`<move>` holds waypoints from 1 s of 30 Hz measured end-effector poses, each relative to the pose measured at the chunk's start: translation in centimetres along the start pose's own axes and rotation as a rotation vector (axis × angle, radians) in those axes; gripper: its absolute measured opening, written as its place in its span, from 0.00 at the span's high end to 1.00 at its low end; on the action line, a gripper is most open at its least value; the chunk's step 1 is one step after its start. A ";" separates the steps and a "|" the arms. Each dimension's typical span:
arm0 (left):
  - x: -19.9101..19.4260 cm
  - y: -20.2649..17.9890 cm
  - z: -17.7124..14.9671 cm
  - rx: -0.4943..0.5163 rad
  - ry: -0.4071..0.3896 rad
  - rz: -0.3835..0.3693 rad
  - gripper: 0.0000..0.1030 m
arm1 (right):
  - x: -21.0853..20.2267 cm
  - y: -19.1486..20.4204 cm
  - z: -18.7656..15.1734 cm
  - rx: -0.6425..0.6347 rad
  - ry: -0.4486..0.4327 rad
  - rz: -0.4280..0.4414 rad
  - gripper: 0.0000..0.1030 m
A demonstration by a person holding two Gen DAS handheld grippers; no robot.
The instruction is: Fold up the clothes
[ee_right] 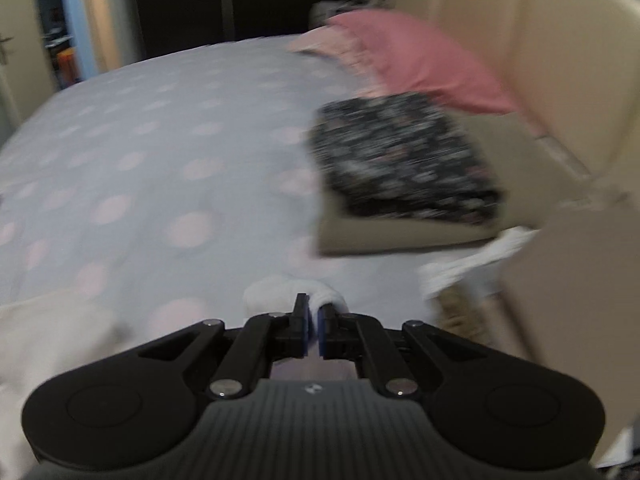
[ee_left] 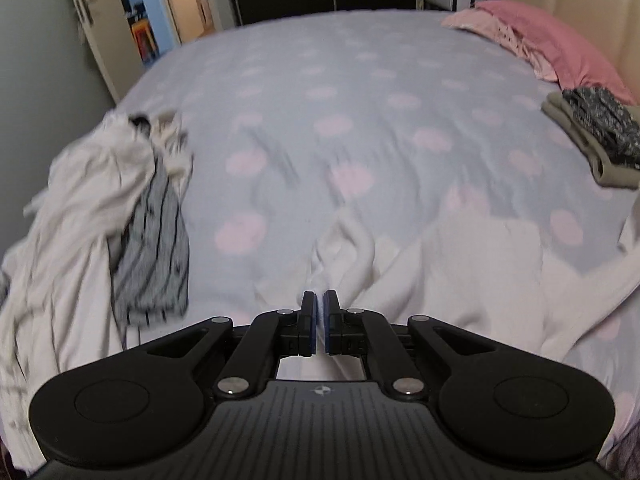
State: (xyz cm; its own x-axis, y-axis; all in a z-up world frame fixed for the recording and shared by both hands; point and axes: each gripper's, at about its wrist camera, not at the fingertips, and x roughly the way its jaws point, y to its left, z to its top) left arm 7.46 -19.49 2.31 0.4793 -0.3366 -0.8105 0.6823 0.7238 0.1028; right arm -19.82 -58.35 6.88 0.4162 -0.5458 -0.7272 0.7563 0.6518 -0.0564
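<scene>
A white garment (ee_left: 460, 280) lies spread over the near part of the bed, its folds gathered toward my left gripper (ee_left: 319, 300), which is shut on its edge. In the right wrist view, my right gripper (ee_right: 313, 306) is shut on a bunched corner of the white garment (ee_right: 272, 292), which bulges around the fingertips. More of the same white cloth (ee_right: 48, 340) trails off to the lower left. Both views are blurred by motion.
The bed cover (ee_left: 340, 100) is pale blue with pink dots. A heap of unfolded clothes (ee_left: 88, 200) with a grey striped piece (ee_left: 156, 248) lies at the left. A folded stack (ee_right: 400, 160), dark floral on beige, sits by the pink pillow (ee_right: 420, 60) and beige headboard (ee_right: 560, 60).
</scene>
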 end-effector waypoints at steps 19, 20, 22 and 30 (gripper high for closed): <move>2.5 0.0 -5.4 0.008 0.151 -0.062 0.97 | 2.3 0.7 -1.6 -0.076 0.139 -0.012 0.73; 2.3 0.2 -5.4 0.002 0.149 -0.062 0.96 | 2.2 1.3 -1.7 -0.086 0.142 0.015 0.72; 1.9 0.6 -5.1 -0.008 0.144 -0.066 0.89 | 2.0 2.4 -2.0 -0.106 0.147 0.069 0.68; 2.3 1.9 -1.6 -0.005 0.090 -0.075 0.74 | 2.5 7.1 -2.8 -0.177 0.174 0.258 0.63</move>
State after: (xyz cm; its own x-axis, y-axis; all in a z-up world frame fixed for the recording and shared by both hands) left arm 9.01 -17.91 -0.28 0.3753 -0.3348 -0.8644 0.7114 0.7018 0.0370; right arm -14.79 -53.59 2.77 0.4781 -0.2639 -0.8377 0.5323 0.8457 0.0374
